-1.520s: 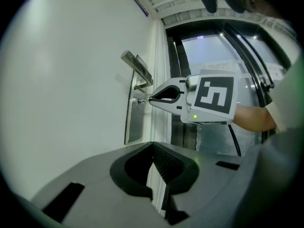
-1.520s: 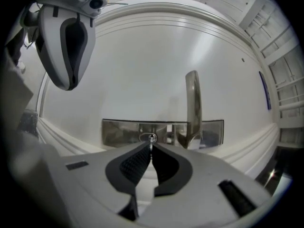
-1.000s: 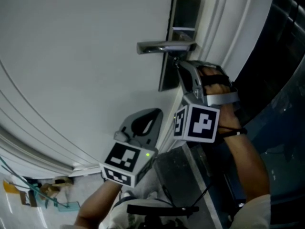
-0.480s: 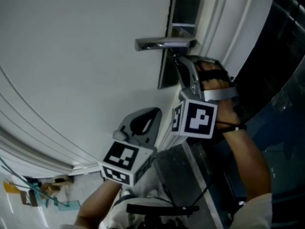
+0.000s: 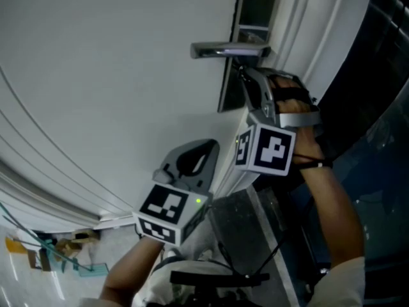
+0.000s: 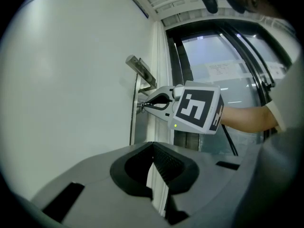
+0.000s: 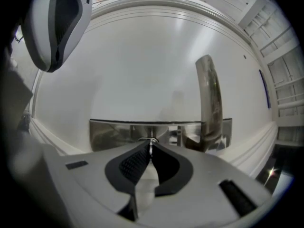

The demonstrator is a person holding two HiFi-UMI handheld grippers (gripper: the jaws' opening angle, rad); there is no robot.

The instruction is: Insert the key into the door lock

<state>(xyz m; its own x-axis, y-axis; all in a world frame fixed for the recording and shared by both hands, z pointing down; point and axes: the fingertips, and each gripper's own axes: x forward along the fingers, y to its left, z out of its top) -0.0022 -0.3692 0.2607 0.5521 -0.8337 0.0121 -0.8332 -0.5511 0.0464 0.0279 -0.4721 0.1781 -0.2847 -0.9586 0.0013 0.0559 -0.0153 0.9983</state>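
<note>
Steel lock plate (image 7: pixel 114 132) is right at the tip of the key (image 7: pixel 151 141), which the right gripper (image 7: pixel 150 148) has pinched tight next to the door handle (image 7: pixel 209 94); only a sliver shows, so can't tell if it's actually in the slot. Biggest risk imo is the blade going in off-angle and skating across the plate or twisting in the pads. The left gripper (image 6: pixel 153 148) is clamped shut on nothing, well off the lock, so it won't steady anything
</note>
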